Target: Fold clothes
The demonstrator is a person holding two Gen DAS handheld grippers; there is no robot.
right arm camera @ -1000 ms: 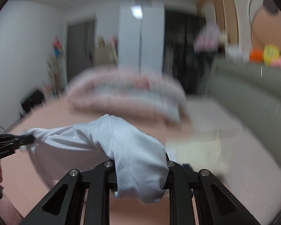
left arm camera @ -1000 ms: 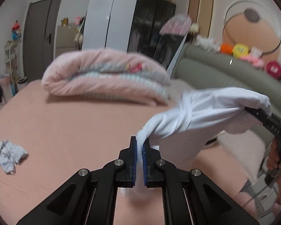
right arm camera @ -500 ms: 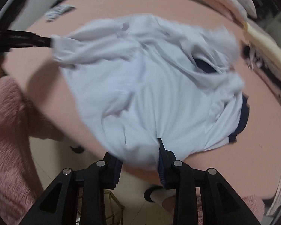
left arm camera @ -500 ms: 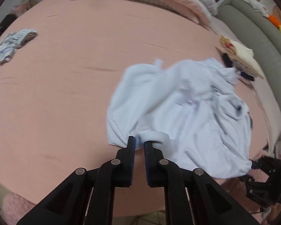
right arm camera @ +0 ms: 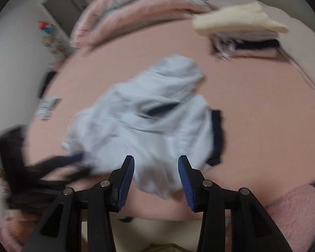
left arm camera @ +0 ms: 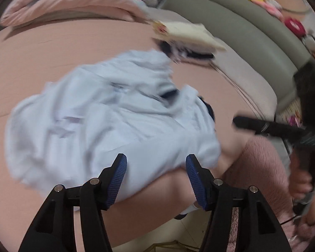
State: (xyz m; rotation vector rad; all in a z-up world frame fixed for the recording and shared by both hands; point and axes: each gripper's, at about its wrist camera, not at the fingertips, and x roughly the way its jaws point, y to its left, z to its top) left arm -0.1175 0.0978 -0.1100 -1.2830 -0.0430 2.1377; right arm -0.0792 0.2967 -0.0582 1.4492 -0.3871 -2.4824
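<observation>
A white garment with dark navy trim (left arm camera: 107,115) (right arm camera: 149,117) lies crumpled on the pink bed, its near hem at the bed's front edge. My left gripper (left arm camera: 156,163) hangs over that hem with its jaws opening; cloth lies under the gap but the blue pads do not press it. My right gripper (right arm camera: 156,163) is likewise over the hem, jaws opening, nothing pinched. The right gripper's black fingers (left arm camera: 262,126) show at the right of the left wrist view. The left gripper shows blurred at lower left (right arm camera: 52,168) of the right wrist view.
A stack of folded clothes with a cream piece on top (left arm camera: 189,35) (right arm camera: 241,21) sits at the far right of the bed (left arm camera: 42,52). A rolled pink quilt (left arm camera: 73,2) lies at the back. A grey padded headboard (left arm camera: 241,31) runs along the right. A small crumpled cloth (right arm camera: 47,107) lies far left.
Both grippers came down from holding the garment in the air, laid it on the bed and let go; their jaws now stand apart.
</observation>
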